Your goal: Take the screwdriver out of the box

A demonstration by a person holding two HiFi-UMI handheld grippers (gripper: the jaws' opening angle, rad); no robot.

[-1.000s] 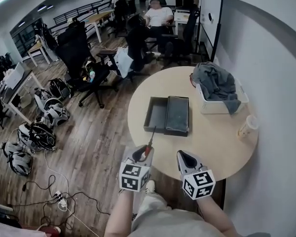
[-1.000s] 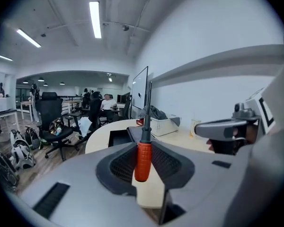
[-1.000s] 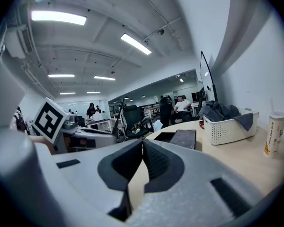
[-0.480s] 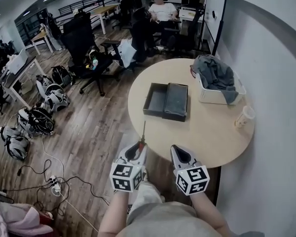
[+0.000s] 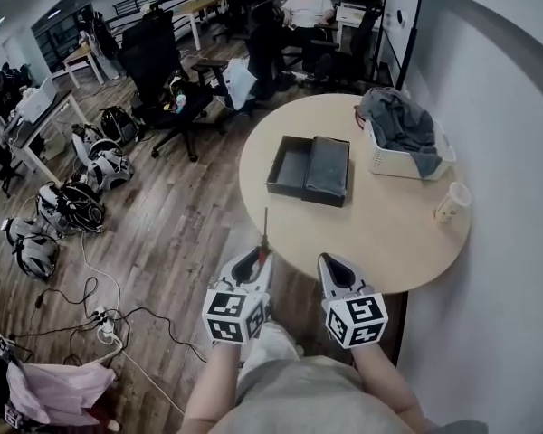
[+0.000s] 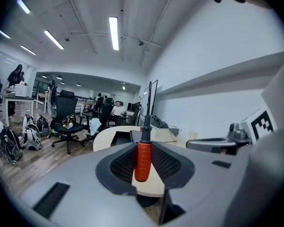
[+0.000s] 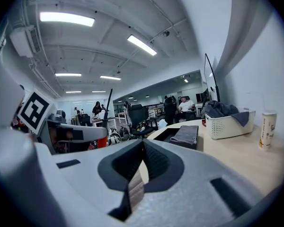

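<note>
The screwdriver [image 6: 142, 161] has a ribbed red handle and a dark shaft that points up and away. My left gripper [image 6: 143, 148] is shut on the handle. In the head view the left gripper [image 5: 256, 262] holds the screwdriver [image 5: 264, 235] at the near edge of the round table [image 5: 389, 242]. The dark box [image 5: 309, 168] lies open on the table, well beyond the tool's tip, with a grey cloth in its right half. Beside it, my right gripper [image 5: 329, 268] is shut with nothing in it. The box [image 7: 180, 136] also shows in the right gripper view past the right gripper [image 7: 143, 143].
A white basket [image 5: 400, 159] with a grey garment stands at the table's far right, and a pale cup [image 5: 451, 202] sits near the right edge. Office chairs [image 5: 158, 70], helmets [image 5: 68, 211] and cables [image 5: 118, 319] lie on the wooden floor to the left. People sit at desks farther back.
Both grippers have drawn back from the box toward my body. The screwdriver has gone with the left gripper, and its tip now stands farther from the box.
</note>
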